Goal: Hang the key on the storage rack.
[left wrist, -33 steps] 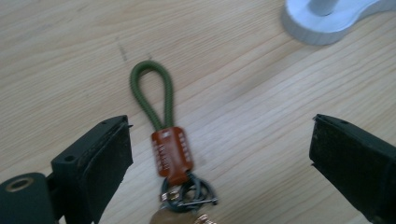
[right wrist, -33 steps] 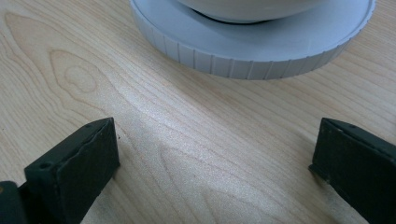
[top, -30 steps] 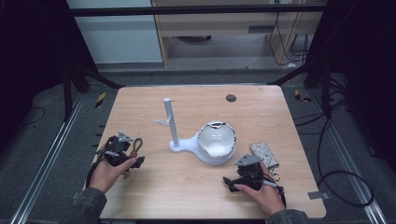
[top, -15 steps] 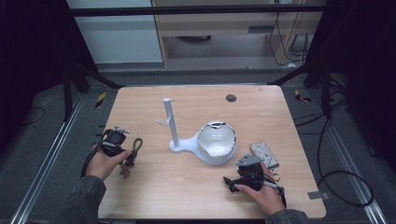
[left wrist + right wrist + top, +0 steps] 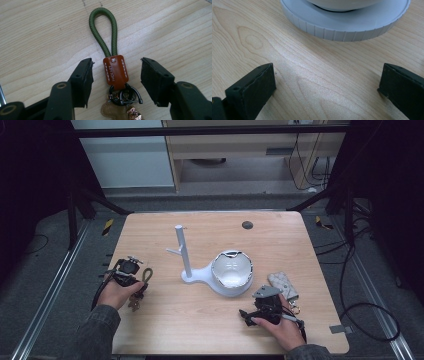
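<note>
In the high view we see two forearms coming in from the bottom edge, one hand on each of two grippers resting low over the wooden tabletop [image 5: 165, 320]. The left gripper [image 5: 131, 276] sits at the lower left of the frame, its hand angled up and to the right, directly over a keychain [image 5: 142, 282] that lies flat on the wood. The right gripper [image 5: 248, 316] lies at the lower right, pointing left, just below a white stand [image 5: 192, 277] and just beside a pale patterned key pouch [image 5: 283, 285]. From above we cannot judge either set of jaws; the gripper views settle it. In the left gripper view the left gripper [image 5: 116, 82] is spread wide, released, with its two jaws flanking the keychain [image 5: 115, 71] and touching nothing: we make out one green cord loop at upper centre, one brown leather tab, dark metal rings and a tan charm at the bottom edge. In the right gripper view the right gripper [image 5: 327, 85] is likewise released, jaws far apart over bare wood, with the ridged round base of the stand [image 5: 337, 31] across the top of the frame. We count one stand with one upright post, one bowl-shaped cup [image 5: 231, 270], one keychain and one pouch.
</note>
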A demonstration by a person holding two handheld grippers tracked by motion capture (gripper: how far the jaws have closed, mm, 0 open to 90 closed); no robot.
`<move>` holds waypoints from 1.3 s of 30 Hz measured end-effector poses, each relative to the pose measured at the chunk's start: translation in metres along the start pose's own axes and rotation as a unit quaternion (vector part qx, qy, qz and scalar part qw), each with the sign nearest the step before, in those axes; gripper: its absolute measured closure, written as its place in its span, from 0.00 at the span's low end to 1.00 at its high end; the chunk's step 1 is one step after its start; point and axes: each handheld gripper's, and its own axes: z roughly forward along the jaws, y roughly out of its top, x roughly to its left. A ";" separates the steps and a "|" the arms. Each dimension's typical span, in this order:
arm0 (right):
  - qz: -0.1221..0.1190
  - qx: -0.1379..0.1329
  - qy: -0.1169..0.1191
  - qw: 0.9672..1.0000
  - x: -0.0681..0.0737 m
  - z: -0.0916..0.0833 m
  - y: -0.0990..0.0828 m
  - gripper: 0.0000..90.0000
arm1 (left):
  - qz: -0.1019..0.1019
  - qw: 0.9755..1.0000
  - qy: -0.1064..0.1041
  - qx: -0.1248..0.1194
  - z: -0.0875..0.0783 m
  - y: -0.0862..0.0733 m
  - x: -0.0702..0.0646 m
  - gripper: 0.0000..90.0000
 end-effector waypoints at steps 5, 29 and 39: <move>0.000 0.000 0.000 1.000 0.000 0.000 0.000 0.01 | -0.019 1.000 -0.001 0.005 0.008 0.001 0.001 0.55; 0.001 0.000 0.000 1.000 0.000 0.000 0.000 0.00 | -0.024 1.000 -0.001 0.013 0.020 -0.002 0.000 0.63; 0.001 0.000 0.000 1.000 0.000 0.000 0.000 0.01 | -0.010 1.000 0.002 0.013 0.021 -0.002 0.000 0.72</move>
